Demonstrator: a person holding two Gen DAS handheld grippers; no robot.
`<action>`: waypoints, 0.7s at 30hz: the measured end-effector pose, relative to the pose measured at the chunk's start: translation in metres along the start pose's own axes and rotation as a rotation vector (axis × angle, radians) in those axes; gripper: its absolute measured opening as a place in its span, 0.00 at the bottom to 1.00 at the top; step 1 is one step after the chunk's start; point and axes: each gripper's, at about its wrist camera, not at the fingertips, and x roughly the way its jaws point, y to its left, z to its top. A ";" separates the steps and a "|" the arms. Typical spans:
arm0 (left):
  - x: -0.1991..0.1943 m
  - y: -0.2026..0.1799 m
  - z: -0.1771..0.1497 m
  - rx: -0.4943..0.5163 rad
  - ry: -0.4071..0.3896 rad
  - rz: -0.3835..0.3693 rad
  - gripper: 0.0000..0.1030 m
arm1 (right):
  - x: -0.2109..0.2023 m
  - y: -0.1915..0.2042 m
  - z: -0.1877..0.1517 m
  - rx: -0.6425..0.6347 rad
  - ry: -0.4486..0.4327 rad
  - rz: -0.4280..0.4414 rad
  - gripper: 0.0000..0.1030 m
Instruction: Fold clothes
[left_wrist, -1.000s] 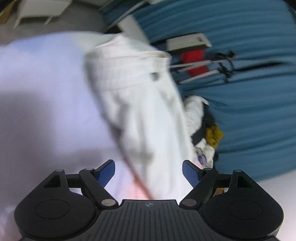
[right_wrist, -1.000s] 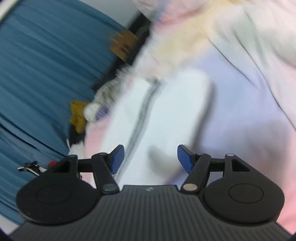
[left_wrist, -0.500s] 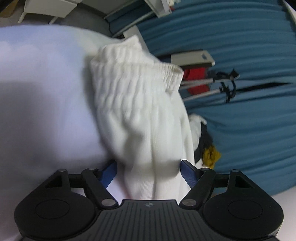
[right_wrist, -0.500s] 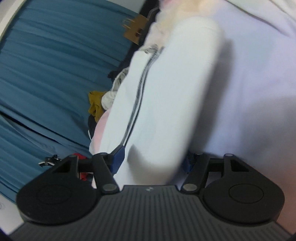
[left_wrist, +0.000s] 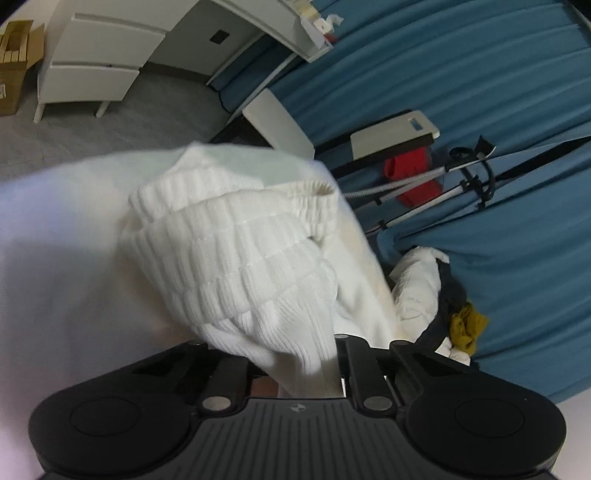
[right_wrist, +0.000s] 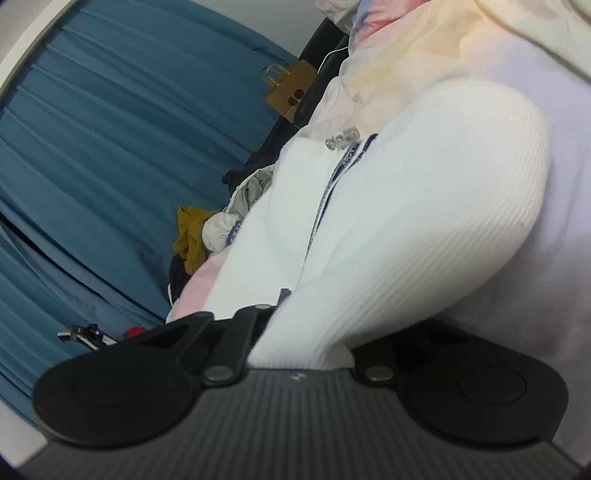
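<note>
Gripping the white ribbed garment (left_wrist: 243, 266) with both claws, I judge the fold barely begun. My left gripper (left_wrist: 295, 373) has just been closing and is now clenched on a bunched, ribbed end of the knit, which drapes over its jaws and hides the pads. My right gripper (right_wrist: 303, 347) has likewise just been closing, and it is clamped on another part of the same white ribbed fabric (right_wrist: 424, 206), beside a dark-trimmed strip that may be a zip or edging (too blurred to say which).

So the pick-up looks done. No crease or tidy layer shows yet; the cloth is rumpled and heaped, so spreading it flat and making every fold remain, by my reckoning. More clothes wait in a pile (left_wrist: 443, 295): white, dark and mustard-yellow pieces, lying just beyond the garment.

Under the garment is a pale, soft surface (left_wrist: 55, 258), with pastel-tinted bedding (right_wrist: 424, 48) towards the far end in the right view. Behind hangs a blue curtain (left_wrist: 498, 74). Further off, a white drawer unit (left_wrist: 96, 62) stands on grey floor, a cardboard box (left_wrist: 14, 66) beside it, and a brown paper bag (right_wrist: 290, 92) leans near the curtain.
</note>
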 end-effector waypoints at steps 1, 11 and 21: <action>-0.007 -0.002 0.000 0.001 -0.003 -0.001 0.11 | -0.008 0.000 0.002 0.009 0.000 0.001 0.13; -0.121 0.002 0.014 0.061 -0.001 0.025 0.10 | -0.087 -0.005 0.014 -0.126 0.146 -0.052 0.12; -0.174 0.069 -0.020 0.127 0.061 0.097 0.12 | -0.140 -0.035 0.010 -0.034 0.192 -0.084 0.12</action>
